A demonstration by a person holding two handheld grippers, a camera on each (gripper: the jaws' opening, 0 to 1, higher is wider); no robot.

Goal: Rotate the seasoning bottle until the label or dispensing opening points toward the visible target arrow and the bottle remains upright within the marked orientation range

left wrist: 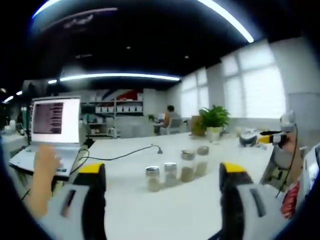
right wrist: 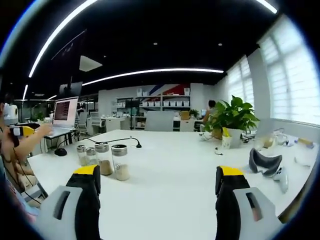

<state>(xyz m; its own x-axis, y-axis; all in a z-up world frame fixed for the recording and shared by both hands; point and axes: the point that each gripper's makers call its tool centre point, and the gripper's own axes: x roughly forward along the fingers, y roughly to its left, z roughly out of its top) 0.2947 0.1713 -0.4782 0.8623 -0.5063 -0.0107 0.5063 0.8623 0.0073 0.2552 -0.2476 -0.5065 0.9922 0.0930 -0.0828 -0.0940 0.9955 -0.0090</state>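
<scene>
laptop: open on the table's left end, screen lit, a hand at its keys.
my left tool: jaws wide apart, gripping nothing; grey bodies, yellow-capped black tips.
seasoning bottles: four in a row mid-table ahead of my left tool, all upright, long axis vertical; clear cylinders, silvery lids, tan or pale powder inside; label or opening direction too small to tell.
cable: thin, black, behind the bottles.
plant: leafy, potted, far right.
my right tool: jaws apart, empty; bottles stand left of it.
table surface: smooth, white.
</scene>
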